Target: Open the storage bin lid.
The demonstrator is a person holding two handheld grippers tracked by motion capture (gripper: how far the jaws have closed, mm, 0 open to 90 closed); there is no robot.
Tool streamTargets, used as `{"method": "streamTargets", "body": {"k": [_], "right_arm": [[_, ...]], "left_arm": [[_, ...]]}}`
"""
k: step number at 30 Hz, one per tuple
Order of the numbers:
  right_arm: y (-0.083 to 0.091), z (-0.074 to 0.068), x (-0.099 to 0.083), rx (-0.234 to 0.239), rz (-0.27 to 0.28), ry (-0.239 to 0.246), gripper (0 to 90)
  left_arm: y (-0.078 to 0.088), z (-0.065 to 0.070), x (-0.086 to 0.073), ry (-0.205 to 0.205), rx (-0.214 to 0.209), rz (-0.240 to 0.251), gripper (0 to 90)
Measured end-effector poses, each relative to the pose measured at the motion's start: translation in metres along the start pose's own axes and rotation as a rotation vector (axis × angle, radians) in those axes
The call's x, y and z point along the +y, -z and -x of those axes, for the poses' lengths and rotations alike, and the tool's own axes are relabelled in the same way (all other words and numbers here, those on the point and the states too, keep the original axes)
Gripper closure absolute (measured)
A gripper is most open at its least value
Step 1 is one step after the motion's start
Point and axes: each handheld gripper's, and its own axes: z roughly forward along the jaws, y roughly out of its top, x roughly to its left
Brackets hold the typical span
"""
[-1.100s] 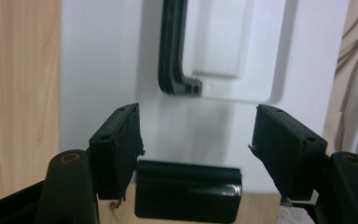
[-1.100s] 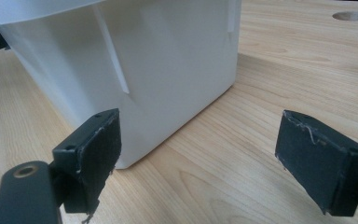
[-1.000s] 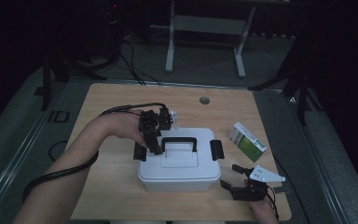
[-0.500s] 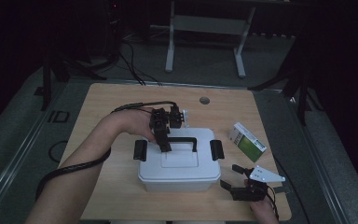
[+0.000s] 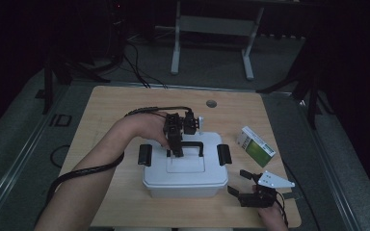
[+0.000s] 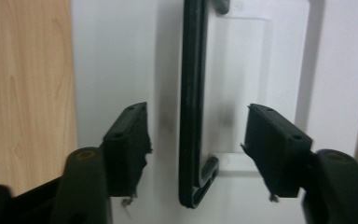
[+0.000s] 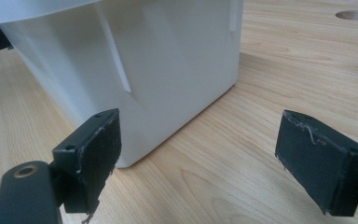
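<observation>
Left tool (image 6: pixel 196 140) is straddling the black handle (image 6: pixel 193 93) of the white box (image 5: pixel 185 166), jaws half open and just now closing, pads not yet touching it.
Handle is lying flat on the smooth plastic lid, its thin long bar running between the jaws. Right tool (image 5: pixel 253 190) is sitting open and empty on the wooden tabletop (image 5: pixel 111 110) beside the box, which is mid-tabletop.

white box (image 5: pixel 185 173) with black handle (image 6: pixel 192 102), green-and-white carton (image 5: pixel 256 147), pale wood-grain table (image 5: pixel 106 110)
</observation>
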Motion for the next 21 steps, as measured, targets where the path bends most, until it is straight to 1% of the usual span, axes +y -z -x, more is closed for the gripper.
{"method": "streamTargets", "body": {"k": [2, 4, 5, 6, 7, 9, 10, 12, 13, 15, 17, 21], "right_arm": [[0.0, 0.0, 0.0, 0.0, 0.0, 0.0, 13.9], [0.0, 0.0, 0.0, -0.001, -0.001, 0.002, 13.9], [0.0, 0.0, -0.001, -0.001, -0.004, 0.0, 13.9], [0.0, 0.0, -0.001, -0.001, -0.004, 0.0, 13.9], [0.0, 0.0, -0.001, -0.002, -0.004, 0.002, 13.9], [0.0, 0.0, -0.001, -0.003, -0.005, 0.002, 13.9], [0.0, -0.001, -0.001, -0.003, -0.005, 0.002, 13.9], [0.0, -0.001, 0.0, -0.003, -0.001, 0.004, 13.9], [0.0, -0.001, 0.0, -0.003, -0.001, 0.003, 13.9], [0.0, 0.0, -0.001, -0.003, -0.001, 0.004, 13.9], [0.0, 0.0, -0.001, -0.006, -0.003, 0.005, 14.0], [0.0, 0.0, -0.001, -0.005, -0.002, 0.006, 14.0]], "left_arm": [[-0.001, 0.001, 0.002, 0.003, -0.004, -0.009, 40.6], [-0.002, 0.001, 0.004, 0.005, 0.003, -0.019, 42.1], [-0.003, 0.002, 0.005, -0.004, 0.004, -0.025, 45.8], [-0.003, 0.002, 0.006, -0.004, 0.006, -0.024, 45.8], [-0.004, 0.001, 0.007, -0.006, 0.002, -0.026, 49.2], [-0.004, 0.001, 0.009, -0.013, -0.004, -0.021, 50.7], [-0.004, 0.002, 0.01, -0.006, -0.008, -0.017, 51.9], [-0.005, 0.001, 0.012, -0.009, -0.013, -0.017, 52.7], [-0.006, 0.002, 0.013, -0.019, -0.008, -0.021, 53.9], [-0.007, 0.002, 0.014, -0.017, -0.016, -0.021, 58.0], [-0.008, 0.001, 0.015, -0.025, -0.012, -0.021, 62.2], [-0.009, 0.002, 0.017, -0.028, -0.017, -0.019, 65.5]]}}
